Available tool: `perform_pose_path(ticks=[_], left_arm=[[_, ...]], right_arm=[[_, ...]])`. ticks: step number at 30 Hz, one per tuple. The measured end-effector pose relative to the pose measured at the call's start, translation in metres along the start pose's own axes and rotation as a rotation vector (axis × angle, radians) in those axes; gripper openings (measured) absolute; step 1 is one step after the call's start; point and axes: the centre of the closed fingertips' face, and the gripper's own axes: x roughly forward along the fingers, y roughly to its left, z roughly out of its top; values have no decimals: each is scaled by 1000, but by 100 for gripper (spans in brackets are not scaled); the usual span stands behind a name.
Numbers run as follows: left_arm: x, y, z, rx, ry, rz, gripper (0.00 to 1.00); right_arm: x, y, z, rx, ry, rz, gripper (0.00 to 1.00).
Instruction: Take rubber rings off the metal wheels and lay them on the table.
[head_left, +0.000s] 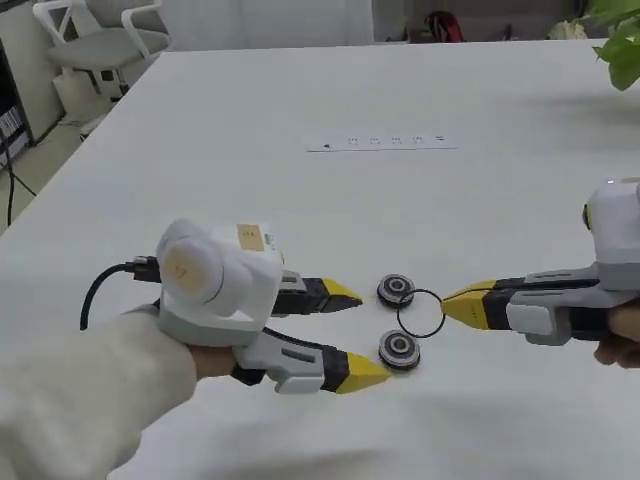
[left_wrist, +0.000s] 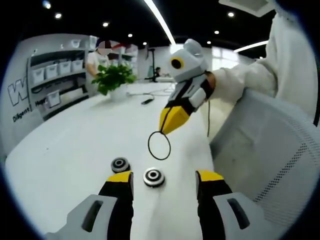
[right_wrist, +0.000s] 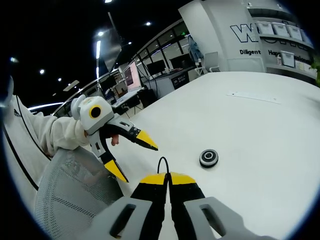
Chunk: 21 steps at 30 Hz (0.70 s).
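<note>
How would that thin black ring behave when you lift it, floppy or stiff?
The ring holds a round loop though the right gripper pinches just one edge, so it is probably springy rather than limp. It is very thin, so likely very light and easy to flick away. Laid flat, it should hardly roll.

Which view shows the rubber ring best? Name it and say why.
Left gripper view: the rubber ring shows as a large full loop. Head view: a smaller loop. Right gripper view: an edge-on sliver.
</note>
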Motion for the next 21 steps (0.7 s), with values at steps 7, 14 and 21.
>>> perform_pose_path(ticks=[7,14,21], left_arm=[[-21,9,-13,-6,28,37,58],[-46,8,-28,-16,50,55,62],[-71,4,-40,-37,74,65,64]], right_arm=[[1,7,2,-16,10,8,0],[1,14,17,-27,-5,24,0],[6,26,27,-53,-3,48,0]])
